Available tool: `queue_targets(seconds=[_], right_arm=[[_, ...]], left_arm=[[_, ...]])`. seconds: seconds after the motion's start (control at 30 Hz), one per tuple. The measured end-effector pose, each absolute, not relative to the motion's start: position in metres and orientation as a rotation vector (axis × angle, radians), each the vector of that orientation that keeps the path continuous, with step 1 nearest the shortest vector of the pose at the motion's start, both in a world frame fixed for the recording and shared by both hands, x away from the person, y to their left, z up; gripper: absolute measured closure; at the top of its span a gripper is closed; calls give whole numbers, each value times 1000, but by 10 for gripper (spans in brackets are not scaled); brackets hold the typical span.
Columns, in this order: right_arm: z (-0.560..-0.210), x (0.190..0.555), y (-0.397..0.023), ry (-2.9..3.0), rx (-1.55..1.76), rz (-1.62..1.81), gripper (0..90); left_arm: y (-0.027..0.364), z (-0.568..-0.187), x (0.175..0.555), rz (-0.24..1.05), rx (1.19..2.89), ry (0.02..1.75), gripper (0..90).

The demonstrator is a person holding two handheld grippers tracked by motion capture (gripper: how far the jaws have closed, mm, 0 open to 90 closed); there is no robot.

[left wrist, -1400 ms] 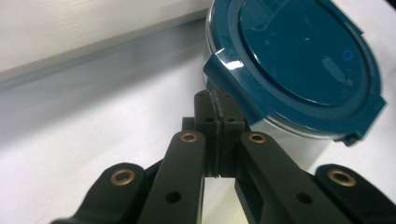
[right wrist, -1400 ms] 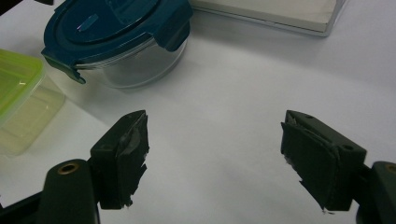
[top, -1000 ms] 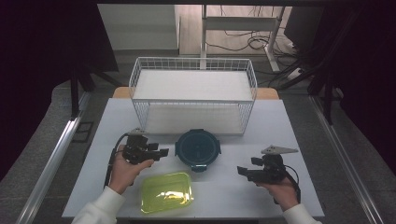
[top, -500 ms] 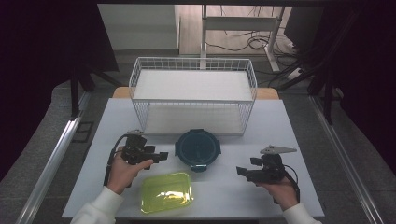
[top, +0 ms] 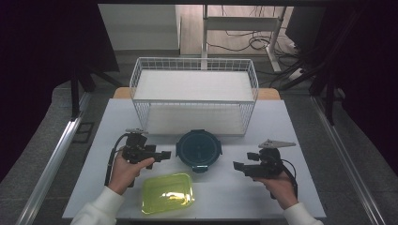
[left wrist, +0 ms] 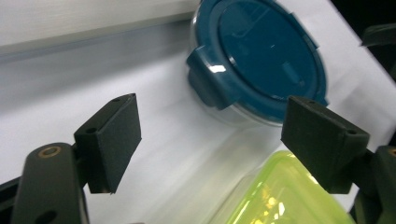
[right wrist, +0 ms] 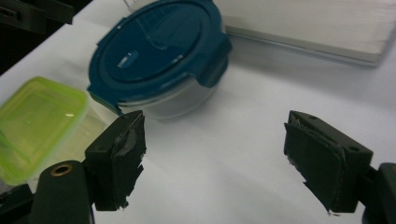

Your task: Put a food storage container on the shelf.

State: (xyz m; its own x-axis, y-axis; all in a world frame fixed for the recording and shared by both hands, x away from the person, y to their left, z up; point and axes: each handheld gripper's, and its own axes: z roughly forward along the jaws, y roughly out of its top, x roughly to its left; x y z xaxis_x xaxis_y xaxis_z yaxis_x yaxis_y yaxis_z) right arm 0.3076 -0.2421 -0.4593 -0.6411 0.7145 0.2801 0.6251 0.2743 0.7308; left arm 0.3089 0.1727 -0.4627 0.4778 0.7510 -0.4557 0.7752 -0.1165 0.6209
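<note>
Two grippers over one white table, inspected largest item first. White wire basket at far side of table, standing upright, well apart from both hands. Yellow-green rectangular container near front edge, lid on, lying flat just below and beside left hand. Round container with dark blue clip lid at table centre, between the two grippers, just in front of basket, touching neither gripper; lid seated, clips down as far as visible. Left gripper held above table left of round container, pointing toward it; jaws just been opening, now spread wide, nothing between them but bare table; round container seen beyond pads, yellow-green container at lower right of left gripper view. Right gripper held right of round container, pointing toward it, jaws wide apart, nothing gripped; round container ahead and to left of pads, yellow-green container farther left.
</note>
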Motion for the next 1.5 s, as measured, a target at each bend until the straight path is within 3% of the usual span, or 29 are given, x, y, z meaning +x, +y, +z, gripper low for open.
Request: queue_targets(seconds=[0.5,1.5], right_arm=[[-461,337,-214,2482,1371,1401,203],[-503,390,-185,2581,1643,1431,172]], left_arm=[[166,-475,330,-200,1809,1264,179],[138,-504,362,-350,1830,1255,206]])
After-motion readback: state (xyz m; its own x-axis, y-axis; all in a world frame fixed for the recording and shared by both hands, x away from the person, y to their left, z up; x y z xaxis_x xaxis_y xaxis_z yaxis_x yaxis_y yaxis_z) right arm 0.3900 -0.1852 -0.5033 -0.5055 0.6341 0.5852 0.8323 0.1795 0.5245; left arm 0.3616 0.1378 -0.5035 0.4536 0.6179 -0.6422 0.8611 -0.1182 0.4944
